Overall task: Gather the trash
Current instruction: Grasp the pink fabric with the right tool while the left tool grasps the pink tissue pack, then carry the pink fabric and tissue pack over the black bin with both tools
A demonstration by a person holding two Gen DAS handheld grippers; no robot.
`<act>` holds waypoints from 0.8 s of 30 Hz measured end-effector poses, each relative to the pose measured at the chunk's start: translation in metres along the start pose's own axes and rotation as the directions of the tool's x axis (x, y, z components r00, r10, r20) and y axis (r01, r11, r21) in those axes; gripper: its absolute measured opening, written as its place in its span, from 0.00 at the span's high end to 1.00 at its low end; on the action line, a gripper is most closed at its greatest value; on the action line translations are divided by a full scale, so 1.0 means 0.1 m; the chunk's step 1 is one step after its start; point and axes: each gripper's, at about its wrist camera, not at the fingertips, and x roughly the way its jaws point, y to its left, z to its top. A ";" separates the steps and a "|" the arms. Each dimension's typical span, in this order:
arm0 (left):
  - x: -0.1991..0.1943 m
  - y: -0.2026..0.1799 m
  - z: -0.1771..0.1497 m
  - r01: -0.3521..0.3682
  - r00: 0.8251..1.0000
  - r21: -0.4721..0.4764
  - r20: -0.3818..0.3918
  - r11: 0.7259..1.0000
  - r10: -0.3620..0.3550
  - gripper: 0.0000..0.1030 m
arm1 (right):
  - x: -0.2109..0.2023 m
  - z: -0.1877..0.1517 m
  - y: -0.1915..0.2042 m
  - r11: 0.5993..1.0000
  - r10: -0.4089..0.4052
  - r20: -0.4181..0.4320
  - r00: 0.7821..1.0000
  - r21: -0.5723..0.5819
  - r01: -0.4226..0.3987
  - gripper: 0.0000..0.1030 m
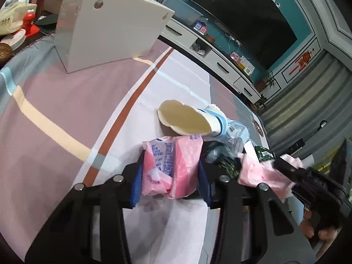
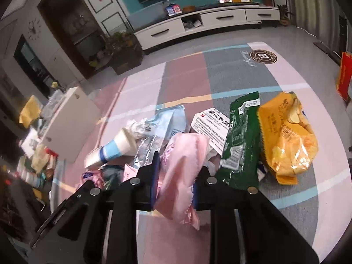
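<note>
Left gripper pitched forward and down over the cloth-covered table, both black fingers reaching away from the camera, blue pads clamped on either side of a pink printed wrapper. Wrapper bunched between the pads, its lower end just above the white stripe of the cloth.

Just beyond that wrapper, a crushed paper cup on its side, open mouth toward the camera, blue band round its base. Behind and right of the cup, a pale blue plastic packet and a green packet, all crowded in one heap of trash. White box upright farther back on the left, well apart from the heap.

Right gripper likewise tilted steeply downward, fingers drawn close together and pinching a second pink wrapper, which hangs crumpled below the pads. Seen from the left wrist camera at the right edge, this gripper angled in from the side with the same pink wrapper in its tips; fingertips of a hand on its grip below.

Around the right gripper: green packet touching the right finger, orange snack bag just beside it, white printed slip behind, paper cup to the left, white box farther left.
</note>
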 end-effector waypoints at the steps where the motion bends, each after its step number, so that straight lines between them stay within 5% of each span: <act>1: -0.03 -0.01 0.00 -0.001 1.000 -0.001 0.007 1.000 0.001 0.58 | -0.05 0.00 0.01 1.000 0.000 0.012 1.000 -0.005 0.000 0.77; 16: -0.54 -0.28 -0.17 0.044 0.997 0.074 0.062 0.996 -0.049 0.58 | -0.80 -0.39 -0.07 0.997 0.020 0.121 0.992 -0.071 -0.012 0.78; 24: -0.61 -0.38 -0.20 0.003 0.998 0.119 0.059 0.993 -0.010 0.58 | -0.99 -0.52 -0.11 0.996 0.026 0.170 0.985 -0.083 -0.012 0.78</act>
